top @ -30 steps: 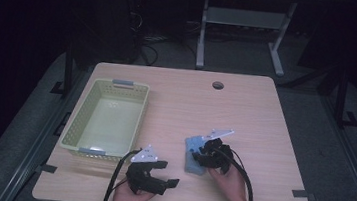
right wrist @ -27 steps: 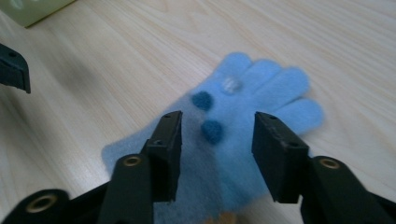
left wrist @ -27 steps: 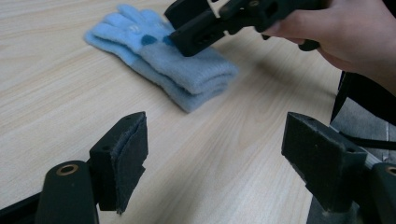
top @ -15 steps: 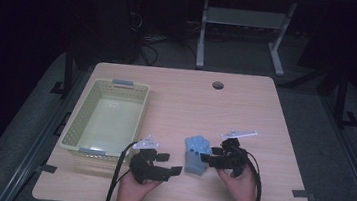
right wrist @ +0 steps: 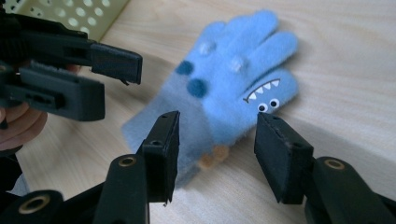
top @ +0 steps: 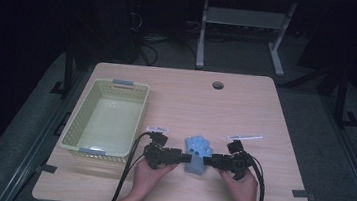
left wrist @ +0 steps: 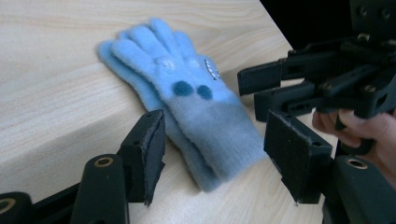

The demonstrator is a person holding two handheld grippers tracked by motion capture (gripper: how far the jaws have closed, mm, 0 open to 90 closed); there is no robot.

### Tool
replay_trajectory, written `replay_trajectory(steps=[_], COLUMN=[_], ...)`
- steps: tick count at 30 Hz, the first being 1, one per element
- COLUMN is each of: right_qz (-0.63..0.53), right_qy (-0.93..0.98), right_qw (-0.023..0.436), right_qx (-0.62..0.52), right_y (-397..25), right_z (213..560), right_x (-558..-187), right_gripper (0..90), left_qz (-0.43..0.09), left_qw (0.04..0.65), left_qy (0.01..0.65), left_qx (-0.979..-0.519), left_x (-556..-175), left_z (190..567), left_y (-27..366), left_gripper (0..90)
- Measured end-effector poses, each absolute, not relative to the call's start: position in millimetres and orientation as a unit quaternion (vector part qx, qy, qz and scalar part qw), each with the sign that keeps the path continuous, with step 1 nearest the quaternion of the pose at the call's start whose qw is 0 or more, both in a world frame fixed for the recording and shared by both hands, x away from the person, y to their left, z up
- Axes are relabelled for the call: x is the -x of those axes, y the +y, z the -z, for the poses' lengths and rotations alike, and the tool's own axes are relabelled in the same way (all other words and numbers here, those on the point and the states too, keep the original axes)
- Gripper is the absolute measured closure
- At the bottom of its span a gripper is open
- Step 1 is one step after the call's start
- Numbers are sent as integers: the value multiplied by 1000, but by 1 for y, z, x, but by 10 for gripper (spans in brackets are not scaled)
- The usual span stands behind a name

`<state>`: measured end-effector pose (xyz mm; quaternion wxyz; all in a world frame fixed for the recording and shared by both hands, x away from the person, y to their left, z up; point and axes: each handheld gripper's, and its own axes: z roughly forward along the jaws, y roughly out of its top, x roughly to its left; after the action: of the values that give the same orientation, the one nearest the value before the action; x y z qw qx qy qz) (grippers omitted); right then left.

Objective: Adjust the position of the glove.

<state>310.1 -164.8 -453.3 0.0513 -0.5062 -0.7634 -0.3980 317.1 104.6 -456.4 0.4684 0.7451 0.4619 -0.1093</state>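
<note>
**Two grippers set at either side of a blue glove**

Near the front edge of the table [top: 275, 115], two hands are seen coming in from below, each holding a black gripper. The left gripper [top: 184, 157] is pointed rightward and the right gripper [top: 208, 160] leftward, so that they face each other across a blue glove [top: 198, 153].

The glove is laid flat on the wood, a little right of the middle of the front edge, its cuff toward the person and its fingers toward the far side. Dark blue spots and a small toothed face with eyes are shown on it.

In the left gripper view, the jaws of the left gripper [left wrist: 212, 156] are held apart, with the cuff of the glove [left wrist: 187, 93] lying between them; no pad is seen pressed to the cloth. In the right gripper view, the jaws of the right gripper [right wrist: 217, 154] are likewise spread, the cuff end of the glove [right wrist: 229, 88] lying in the gap.

Farther off, toward the left edge, a pale green basket [top: 74, 122] is set. Near the far edge, a small round hole [top: 218, 85] is cut in the top.
</note>
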Motion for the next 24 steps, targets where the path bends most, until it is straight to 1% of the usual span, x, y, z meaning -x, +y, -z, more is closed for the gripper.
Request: replay_trajectory(steps=[8, 14, 24], right_qz=[397, 398, 385], right_qy=[-755, -754, -764], right_qw=[66, 69, 42], right_qx=[518, 519, 517], right_y=[-162, -158, -147], right_z=[464, 467, 467], right_x=[-314, -315, -312], right_gripper=[518, 536, 624], left_qz=[121, 136, 140], left_qw=[449, 446, 444], left_qy=[473, 480, 472], left_qx=[-749, -743, -748], left_x=[-323, -329, -329], left_z=[466, 474, 478], left_y=[99, 97, 95], left_gripper=[419, 471, 567])
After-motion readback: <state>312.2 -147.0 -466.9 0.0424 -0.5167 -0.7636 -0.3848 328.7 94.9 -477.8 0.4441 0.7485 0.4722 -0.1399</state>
